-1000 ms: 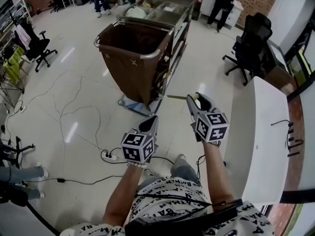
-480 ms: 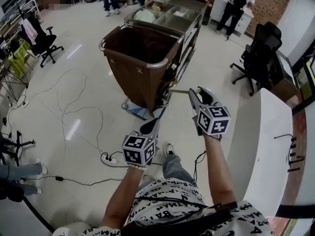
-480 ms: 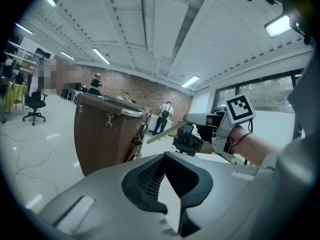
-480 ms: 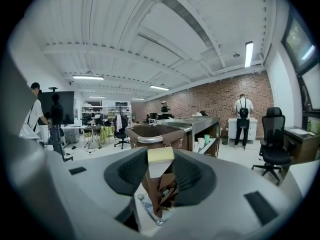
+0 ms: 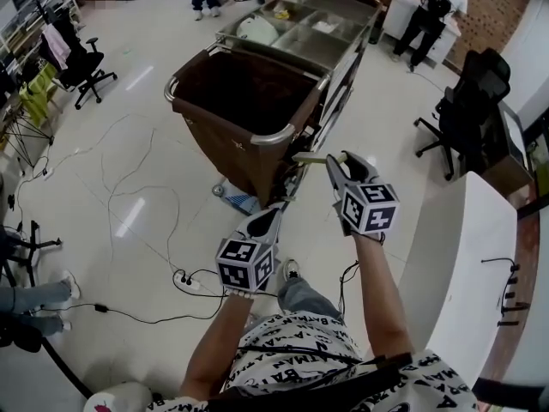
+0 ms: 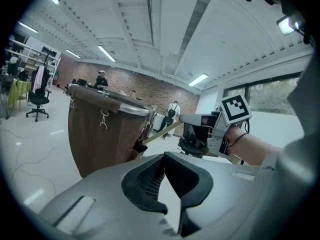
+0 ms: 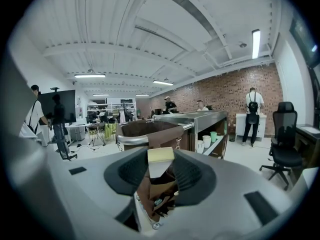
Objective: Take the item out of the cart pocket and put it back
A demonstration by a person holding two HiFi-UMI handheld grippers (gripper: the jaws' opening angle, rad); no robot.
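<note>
A brown bag cart (image 5: 244,93) on a metal frame stands ahead of me. A side pocket (image 6: 139,146) holding small items hangs at its near corner. My right gripper (image 5: 336,163) is shut on a long pale yellow stick (image 5: 310,158). The stick points left, and its far tip is at the pocket (image 5: 290,178). In the right gripper view the stick (image 7: 160,156) sits end-on between the pads, above the open pocket (image 7: 157,194). My left gripper (image 5: 269,217) hangs lower and nearer, shut with nothing in it. The left gripper view shows the stick (image 6: 162,132) and the right gripper (image 6: 184,120).
Cables and a power strip (image 5: 190,280) lie on the floor to the left. A white table (image 5: 463,264) runs along the right, with black office chairs (image 5: 467,110) beyond it. People stand at the back near a counter (image 5: 429,15). The cart's metal shelves (image 5: 322,33) hold bins.
The view has drawn a little nearer to the cart. The right gripper still holds the stick toward the pocket, and the left gripper keeps its place below.
</note>
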